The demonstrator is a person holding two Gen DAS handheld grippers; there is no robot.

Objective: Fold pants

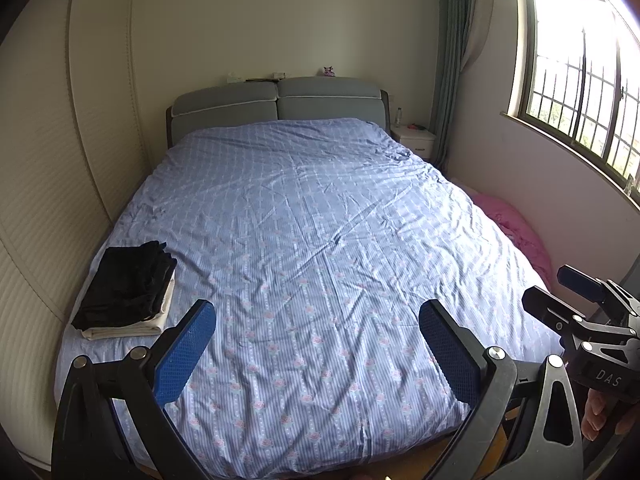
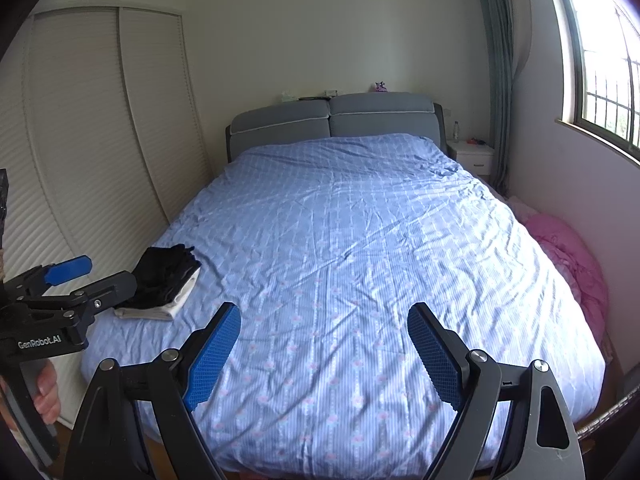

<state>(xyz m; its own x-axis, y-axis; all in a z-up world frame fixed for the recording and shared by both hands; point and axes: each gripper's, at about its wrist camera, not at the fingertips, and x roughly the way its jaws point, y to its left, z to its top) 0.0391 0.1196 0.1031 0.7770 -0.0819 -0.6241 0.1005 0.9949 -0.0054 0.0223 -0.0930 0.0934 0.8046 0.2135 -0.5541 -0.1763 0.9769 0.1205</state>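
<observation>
The left gripper [image 1: 316,350] and right gripper [image 2: 324,350] are hanging spread wide and holding nothing above the foot of a blue bedspread [image 1: 320,220]. Black folded pants [image 1: 128,284] are lying on cream folded cloth [image 1: 160,320] at the bed's near left corner, beside the wardrobe doors [image 2: 100,140]. Pink bedding [image 2: 576,264] is sitting along the right side.

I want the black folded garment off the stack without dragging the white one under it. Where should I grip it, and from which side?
Grip the black garment at its layered edge facing the headboard, where the folds bunch up and stand free. Come in low from the bed's middle with the left gripper, open, pinching only black layers. The white garment juts out at the near edge, so avoid that side.
</observation>
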